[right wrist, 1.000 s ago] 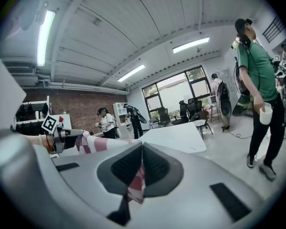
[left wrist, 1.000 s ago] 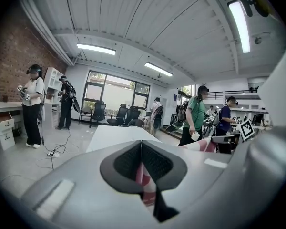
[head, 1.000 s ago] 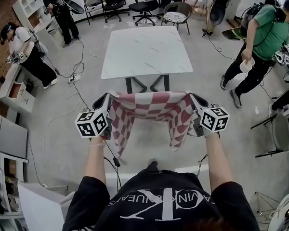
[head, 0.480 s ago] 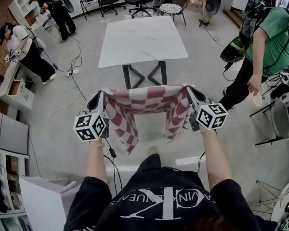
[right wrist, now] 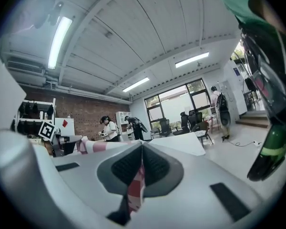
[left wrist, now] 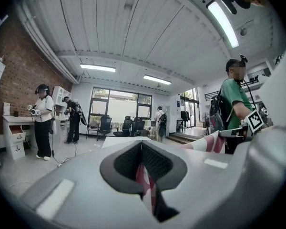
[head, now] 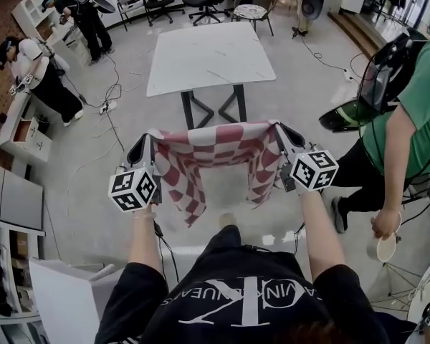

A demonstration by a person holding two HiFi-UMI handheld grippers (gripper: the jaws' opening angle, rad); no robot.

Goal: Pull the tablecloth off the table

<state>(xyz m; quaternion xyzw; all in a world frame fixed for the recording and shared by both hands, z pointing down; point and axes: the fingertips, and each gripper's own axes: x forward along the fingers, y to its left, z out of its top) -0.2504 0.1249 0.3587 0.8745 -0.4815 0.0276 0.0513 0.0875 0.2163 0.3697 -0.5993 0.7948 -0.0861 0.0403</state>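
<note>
1. Head view: the red-and-white checked fabric tablecloth (head: 215, 147) is hanging between the left claw (head: 145, 143) and right claw (head: 279, 131), clear of the white marble-look square table (head: 208, 52) well ahead of them.
2. Left gripper view: the left claw (left wrist: 142, 146) is pinching a tablecloth corner (left wrist: 145, 182) tight.
3. Right gripper view: the right claw (right wrist: 142, 149) is clamping its tablecloth corner (right wrist: 135, 187) too. Pull's looking done, so I'm guessing the next move is setting it down.
</note>
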